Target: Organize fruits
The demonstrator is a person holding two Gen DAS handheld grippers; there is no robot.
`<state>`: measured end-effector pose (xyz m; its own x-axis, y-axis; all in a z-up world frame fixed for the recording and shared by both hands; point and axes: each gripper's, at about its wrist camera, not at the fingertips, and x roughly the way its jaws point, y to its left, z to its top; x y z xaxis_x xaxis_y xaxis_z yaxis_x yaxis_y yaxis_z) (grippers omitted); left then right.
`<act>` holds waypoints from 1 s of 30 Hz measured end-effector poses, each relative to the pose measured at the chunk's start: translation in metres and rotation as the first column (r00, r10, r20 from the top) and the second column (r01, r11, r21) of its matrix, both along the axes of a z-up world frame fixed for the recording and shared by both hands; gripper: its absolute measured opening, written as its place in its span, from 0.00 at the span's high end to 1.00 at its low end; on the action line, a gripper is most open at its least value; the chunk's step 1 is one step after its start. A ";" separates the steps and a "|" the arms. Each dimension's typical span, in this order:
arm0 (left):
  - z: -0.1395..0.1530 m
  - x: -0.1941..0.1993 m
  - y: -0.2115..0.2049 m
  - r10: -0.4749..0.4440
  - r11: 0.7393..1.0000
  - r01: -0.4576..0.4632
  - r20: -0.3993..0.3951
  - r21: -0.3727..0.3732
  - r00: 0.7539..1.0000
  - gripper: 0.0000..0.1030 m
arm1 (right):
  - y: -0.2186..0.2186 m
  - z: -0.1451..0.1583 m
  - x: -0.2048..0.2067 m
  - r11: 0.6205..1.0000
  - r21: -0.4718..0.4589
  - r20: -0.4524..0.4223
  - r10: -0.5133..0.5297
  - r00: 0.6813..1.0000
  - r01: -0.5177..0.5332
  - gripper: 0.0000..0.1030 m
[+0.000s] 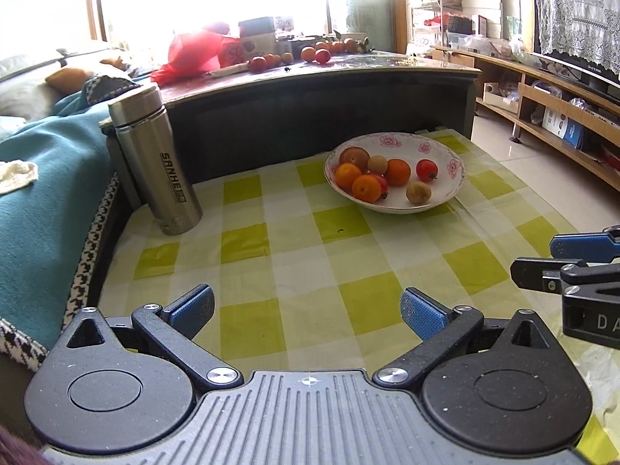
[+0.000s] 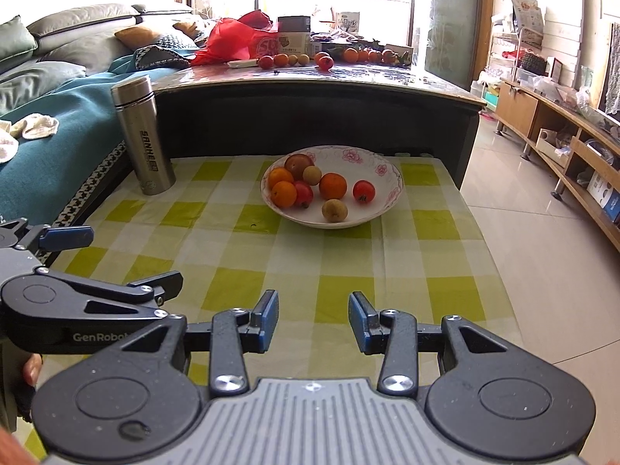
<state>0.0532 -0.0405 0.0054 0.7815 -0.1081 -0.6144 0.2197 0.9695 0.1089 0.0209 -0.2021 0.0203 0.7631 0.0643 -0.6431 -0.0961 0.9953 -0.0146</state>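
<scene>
A white bowl with pink flowers (image 1: pixel 426 145) (image 2: pixel 372 162) stands on the far part of the green-checked cloth. In it lie oranges (image 1: pixel 397 172) (image 2: pixel 332 186), red fruits (image 1: pixel 426 169) (image 2: pixel 363 191) and small tan fruits (image 1: pixel 418 193) (image 2: pixel 334 210). More loose fruits (image 1: pixel 316 54) (image 2: pixel 325 62) sit on the higher dark table behind. My left gripper (image 1: pixel 307 312) (image 2: pixel 135 257) hovers open over the near cloth, holding nothing. Beside it on the right, my right gripper (image 2: pixel 314 317) (image 1: pixel 533 257) is also open and holding nothing. Both are well short of the bowl.
A steel flask (image 1: pixel 159 162) (image 2: pixel 143 135) stands upright at the cloth's far left corner. A sofa with a teal blanket (image 1: pixel 46 178) borders the left side. The cloth's right edge drops to tiled floor (image 2: pixel 523 232), with a wooden cabinet (image 2: pixel 558 143) beyond. A red bag (image 2: pixel 236 38) lies on the upper table.
</scene>
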 end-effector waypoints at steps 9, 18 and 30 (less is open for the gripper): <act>0.003 -0.017 0.004 0.000 1.000 0.000 -0.002 -0.003 1.000 0.00 | 0.003 0.002 -0.017 1.000 -0.002 -0.005 -0.007 1.000 0.007 0.56; 0.005 -0.032 0.003 -0.010 1.000 0.010 -0.010 -0.005 1.000 0.00 | 0.006 0.003 -0.032 1.000 0.004 -0.014 -0.015 1.000 0.015 0.56; 0.003 -0.045 0.005 -0.004 1.000 0.004 -0.033 -0.006 0.999 0.00 | 0.011 0.000 -0.046 1.000 0.001 -0.033 -0.010 0.999 0.010 0.56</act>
<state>0.0079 -0.0353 0.0086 0.7606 -0.1149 -0.6390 0.2272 0.9691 0.0962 -0.0255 -0.1912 0.0202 0.7418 0.0574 -0.6682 -0.0862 0.9962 -0.0100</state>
